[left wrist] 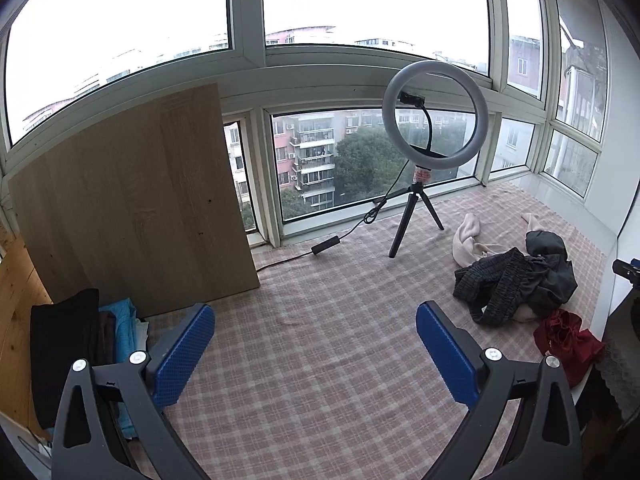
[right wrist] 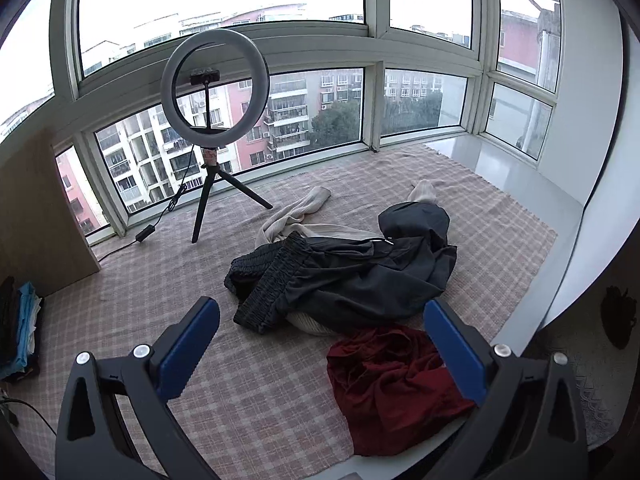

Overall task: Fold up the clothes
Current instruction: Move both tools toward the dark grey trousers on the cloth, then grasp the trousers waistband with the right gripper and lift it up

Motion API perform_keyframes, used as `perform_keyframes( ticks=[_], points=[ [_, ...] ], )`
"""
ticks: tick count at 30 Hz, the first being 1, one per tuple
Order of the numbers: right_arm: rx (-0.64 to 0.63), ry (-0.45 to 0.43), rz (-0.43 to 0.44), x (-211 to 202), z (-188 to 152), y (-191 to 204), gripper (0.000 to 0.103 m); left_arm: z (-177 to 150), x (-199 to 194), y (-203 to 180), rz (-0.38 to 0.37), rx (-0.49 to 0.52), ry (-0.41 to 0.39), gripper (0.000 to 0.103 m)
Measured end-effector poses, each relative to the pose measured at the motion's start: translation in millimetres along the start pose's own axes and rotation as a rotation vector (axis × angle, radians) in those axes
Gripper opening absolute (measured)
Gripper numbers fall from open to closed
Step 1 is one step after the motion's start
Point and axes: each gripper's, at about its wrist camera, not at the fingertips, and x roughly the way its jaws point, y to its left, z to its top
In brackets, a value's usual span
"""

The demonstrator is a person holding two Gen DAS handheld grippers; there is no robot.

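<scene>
A heap of unfolded clothes lies on the checked cloth (right wrist: 240, 392): dark shorts with elastic waistbands (right wrist: 344, 276), a cream garment (right wrist: 296, 212) behind them, and a dark red garment (right wrist: 392, 384) in front. My right gripper (right wrist: 320, 324) is open and empty, just short of the dark shorts, its right finger over the red garment. My left gripper (left wrist: 316, 332) is open and empty over bare checked cloth (left wrist: 320, 360). The heap (left wrist: 520, 284) and red garment (left wrist: 568, 340) lie to its right. Folded clothes (left wrist: 80, 352) are stacked at its left.
A ring light on a black tripod (left wrist: 424, 184) stands by the window, its cable (left wrist: 344, 236) trailing left. A wooden board (left wrist: 132, 208) leans upright at the left. The folded stack also shows at the left edge of the right wrist view (right wrist: 20, 320).
</scene>
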Motion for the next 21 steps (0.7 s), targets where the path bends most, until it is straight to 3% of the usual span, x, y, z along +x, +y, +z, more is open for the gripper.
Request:
perform_keyframes(
  ticks=[4, 8, 12, 18, 19, 20, 21],
  points=[
    [-0.113, 0.059, 0.116, 51.9, 17.8, -9.4, 0.101, 7.8, 18.4, -29.7, 0.013, -0.015, 0.025, 0.101],
    [-0.303, 0.154, 0.194, 118.8, 31.2, 12.6, 0.093, 15.9, 34.5, -55.8, 0.048, -0.045, 0.055, 0.101],
    [-0.49, 0.206, 0.208, 180.6, 34.0, 38.6, 0.093, 18.8, 46.9, -73.3, 0.103, -0.058, 0.083, 0.101],
    [-0.61, 0.298, 0.245, 258.0, 34.1, 51.2, 0.092, 19.1, 68.1, -85.6, 0.181, -0.055, 0.136, 0.101],
    [-0.63, 0.308, 0.244, 264.8, 31.0, 51.4, 0.073, 18.8, 72.5, -86.4, 0.192, -0.054, 0.144, 0.101],
    [-0.634, 0.34, 0.278, 268.7, 29.9, 50.4, 0.033, 18.6, 76.7, -87.0, 0.2, -0.052, 0.151, 0.101],
    [-0.638, 0.372, 0.313, 272.5, 28.8, 49.4, 0.025, 18.4, 80.9, -87.6, 0.207, -0.05, 0.158, 0.101]
  ],
)
